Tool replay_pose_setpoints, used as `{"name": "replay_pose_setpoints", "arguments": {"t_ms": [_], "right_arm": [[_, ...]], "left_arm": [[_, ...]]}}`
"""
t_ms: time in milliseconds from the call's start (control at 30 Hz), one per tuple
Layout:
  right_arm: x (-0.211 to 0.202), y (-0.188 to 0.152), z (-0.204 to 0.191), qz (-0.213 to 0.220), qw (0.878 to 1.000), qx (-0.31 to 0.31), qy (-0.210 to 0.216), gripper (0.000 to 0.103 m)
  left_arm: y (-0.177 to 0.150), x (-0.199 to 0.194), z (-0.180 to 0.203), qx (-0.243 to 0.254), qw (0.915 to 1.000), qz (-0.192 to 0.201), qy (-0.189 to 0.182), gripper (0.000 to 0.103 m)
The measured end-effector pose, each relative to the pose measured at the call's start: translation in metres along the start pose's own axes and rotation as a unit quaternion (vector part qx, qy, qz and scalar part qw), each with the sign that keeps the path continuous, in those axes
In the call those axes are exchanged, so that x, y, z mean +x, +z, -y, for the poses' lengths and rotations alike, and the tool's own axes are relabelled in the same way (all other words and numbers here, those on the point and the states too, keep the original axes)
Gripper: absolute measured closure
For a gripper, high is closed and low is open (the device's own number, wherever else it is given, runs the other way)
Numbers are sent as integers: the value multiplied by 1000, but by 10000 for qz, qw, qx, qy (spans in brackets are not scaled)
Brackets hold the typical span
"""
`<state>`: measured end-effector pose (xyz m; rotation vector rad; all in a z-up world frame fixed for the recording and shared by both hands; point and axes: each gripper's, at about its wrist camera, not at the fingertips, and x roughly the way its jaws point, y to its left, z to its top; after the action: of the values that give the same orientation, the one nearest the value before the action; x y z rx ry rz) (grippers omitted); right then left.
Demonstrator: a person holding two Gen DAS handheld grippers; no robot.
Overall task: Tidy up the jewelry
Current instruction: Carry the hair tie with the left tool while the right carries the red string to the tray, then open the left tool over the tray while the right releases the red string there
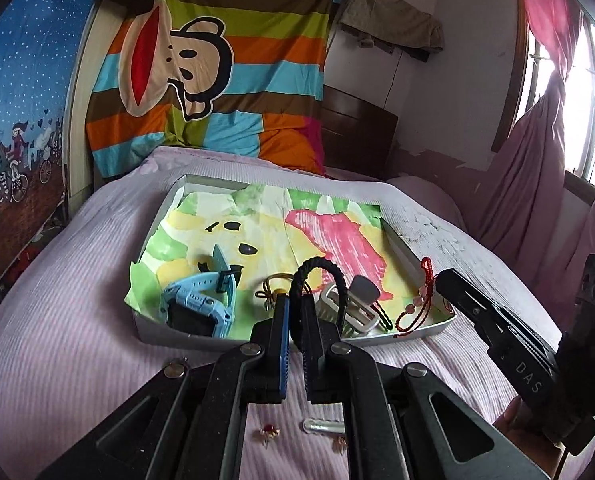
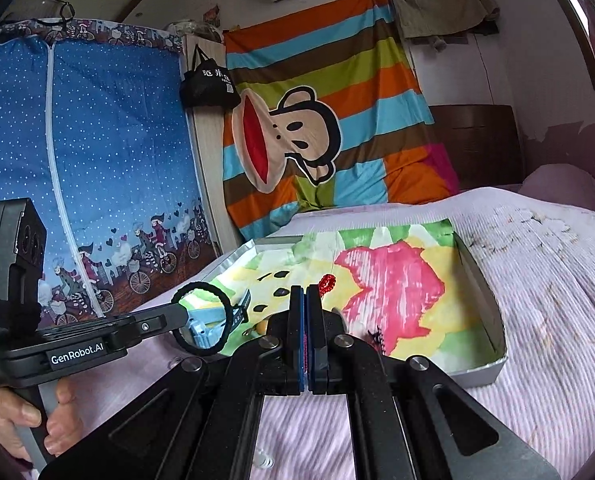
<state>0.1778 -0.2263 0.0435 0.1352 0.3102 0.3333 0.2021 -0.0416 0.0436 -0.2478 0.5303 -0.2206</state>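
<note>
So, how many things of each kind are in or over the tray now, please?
Blue watch: 1
White hair clip: 1
Elastic loops: 2, the black loop in the left gripper and the yellow loop in the tray
Red cord bracelet, in the right gripper: 1
Total: 5

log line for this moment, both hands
left hand-held gripper: holds black hair tie | right hand-held gripper: holds red bracelet | over tray
</note>
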Motion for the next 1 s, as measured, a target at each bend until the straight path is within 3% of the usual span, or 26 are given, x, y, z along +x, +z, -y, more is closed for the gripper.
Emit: {"name": "replay_pose_setpoints", "arguments": {"t_ms": [333,1000], "right_arm": [[30,-8,21,-38,9983,66,-577,102],[59,-29,33,-765,9955,287,-480,101]], "left_arm": [[1,46,-2,34,9998,-161,107,98],[-12,66,3,74,9980,-608,147,97]]}}
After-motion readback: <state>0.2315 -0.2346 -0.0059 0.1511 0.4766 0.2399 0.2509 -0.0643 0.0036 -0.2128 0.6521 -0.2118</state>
